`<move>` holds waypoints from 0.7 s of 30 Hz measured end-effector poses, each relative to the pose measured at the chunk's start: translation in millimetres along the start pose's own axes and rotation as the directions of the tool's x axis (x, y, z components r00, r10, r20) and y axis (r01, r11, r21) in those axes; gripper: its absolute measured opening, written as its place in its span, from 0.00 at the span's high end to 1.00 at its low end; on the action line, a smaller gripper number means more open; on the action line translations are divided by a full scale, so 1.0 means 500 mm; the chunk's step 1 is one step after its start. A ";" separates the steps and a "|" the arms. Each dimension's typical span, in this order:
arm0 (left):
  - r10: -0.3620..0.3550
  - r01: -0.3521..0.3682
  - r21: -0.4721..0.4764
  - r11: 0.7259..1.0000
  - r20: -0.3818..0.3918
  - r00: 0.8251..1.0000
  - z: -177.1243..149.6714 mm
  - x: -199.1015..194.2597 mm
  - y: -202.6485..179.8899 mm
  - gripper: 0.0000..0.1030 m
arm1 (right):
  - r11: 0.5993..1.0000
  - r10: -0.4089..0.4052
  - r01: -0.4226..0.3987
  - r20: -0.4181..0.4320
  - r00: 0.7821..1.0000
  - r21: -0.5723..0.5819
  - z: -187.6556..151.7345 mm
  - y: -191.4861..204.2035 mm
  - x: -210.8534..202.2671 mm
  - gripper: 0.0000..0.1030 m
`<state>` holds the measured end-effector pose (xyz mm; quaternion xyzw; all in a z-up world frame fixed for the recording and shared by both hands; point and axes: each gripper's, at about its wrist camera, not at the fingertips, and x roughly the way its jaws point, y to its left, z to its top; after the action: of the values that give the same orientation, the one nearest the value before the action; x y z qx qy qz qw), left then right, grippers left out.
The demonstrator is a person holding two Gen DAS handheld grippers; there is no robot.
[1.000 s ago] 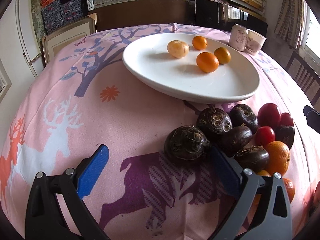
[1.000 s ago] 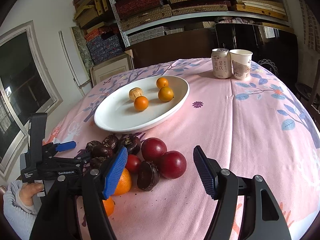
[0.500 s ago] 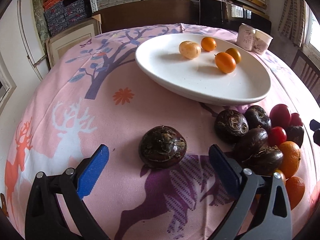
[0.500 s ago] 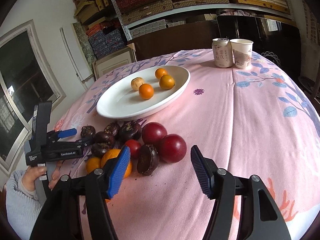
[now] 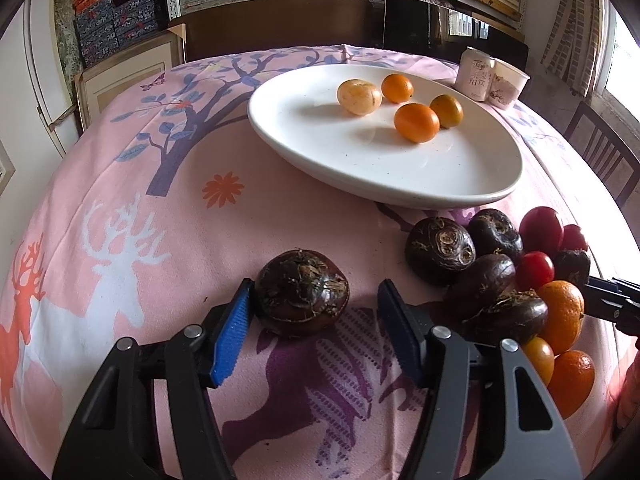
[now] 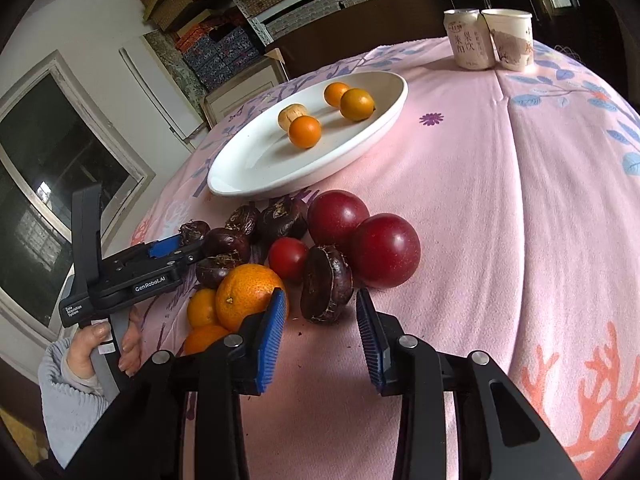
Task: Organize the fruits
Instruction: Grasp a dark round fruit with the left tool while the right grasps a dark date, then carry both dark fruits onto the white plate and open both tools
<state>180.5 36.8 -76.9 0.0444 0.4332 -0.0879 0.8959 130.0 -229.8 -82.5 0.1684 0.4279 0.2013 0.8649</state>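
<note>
A lone dark water chestnut (image 5: 301,293) is sitting on the pink tablecloth (image 5: 132,200), apart from the pile, between the pads of the left gripper (image 5: 314,322), whose jaws are closing: the left pad is touching its skin while the right pad is still standing clear, so it is not yet grasped. The right gripper (image 6: 321,330) is likewise closing around another dark chestnut (image 6: 326,289) lying on edge at the near side of the pile, with both pads still apart from it. Beside that chestnut two big red plums (image 6: 362,238) and one small red fruit (image 6: 288,258) are lying; three oranges (image 6: 248,296) are crowding against the left pad. Roughly five more chestnuts are huddling behind, partly hiding each other. Four small orange fruits (image 6: 316,114) are resting on the white plate (image 6: 256,168). One can (image 6: 468,38) and one paper cup (image 6: 510,38) are standing touching at the far edge.
</note>
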 end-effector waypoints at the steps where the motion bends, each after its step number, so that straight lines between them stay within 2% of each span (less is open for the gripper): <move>1: -0.002 0.002 0.000 1.000 0.001 1.000 0.000 0.000 0.000 0.43 | 1.000 0.007 -0.007 -0.003 1.000 0.015 0.002 -0.003 0.004 0.64; 3: -0.007 0.007 -0.004 1.000 0.007 1.000 -0.001 -0.003 0.001 0.56 | 1.000 0.009 -0.009 -0.002 1.000 0.021 0.004 -0.005 0.010 0.68; 4: -0.021 0.021 -0.012 1.000 0.008 1.000 -0.001 -0.005 0.004 0.56 | 1.000 0.011 -0.011 -0.004 1.000 0.015 0.004 -0.002 0.011 0.75; 7: -0.037 0.037 -0.030 0.999 0.016 0.999 -0.003 -0.009 0.008 0.56 | 1.000 0.013 -0.013 0.011 1.000 -0.002 0.002 0.005 0.005 0.80; 17: -0.025 0.030 -0.036 0.999 0.121 0.992 0.001 -0.068 -0.003 0.56 | 1.000 -0.003 0.006 0.096 0.995 -0.031 0.006 0.009 -0.032 0.80; 21: -0.060 0.067 -0.041 0.997 0.149 0.987 0.035 -0.089 -0.012 0.56 | 1.000 0.008 -0.005 0.142 0.990 -0.016 0.018 0.004 -0.054 0.80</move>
<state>165.8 33.5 -31.3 0.0037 0.3689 -0.1094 0.9230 122.0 -242.4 -57.9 0.1769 0.3630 0.1949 0.8938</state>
